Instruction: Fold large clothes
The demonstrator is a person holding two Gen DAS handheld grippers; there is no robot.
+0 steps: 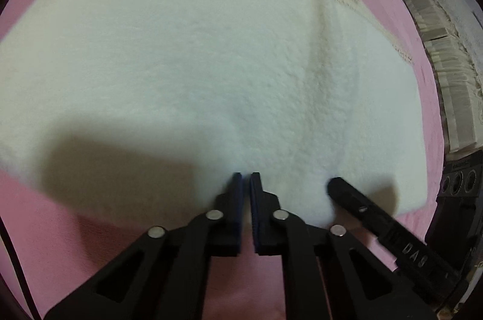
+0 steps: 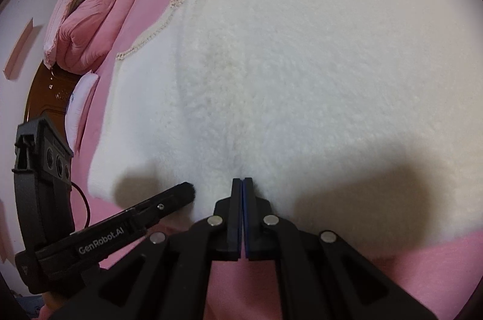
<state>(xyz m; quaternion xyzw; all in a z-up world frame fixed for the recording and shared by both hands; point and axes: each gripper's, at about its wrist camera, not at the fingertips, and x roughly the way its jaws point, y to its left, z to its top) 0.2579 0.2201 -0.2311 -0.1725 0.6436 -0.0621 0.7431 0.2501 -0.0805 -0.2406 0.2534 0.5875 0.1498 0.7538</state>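
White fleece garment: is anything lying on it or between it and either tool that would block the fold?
Nothing visible. The white fleece garment lies bare on the pink bedsheet; the left tool and right tool are both at its near edge.

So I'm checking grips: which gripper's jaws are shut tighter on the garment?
The right gripper: its pads meet at the white fleece garment. The left gripper shows a narrow gap.
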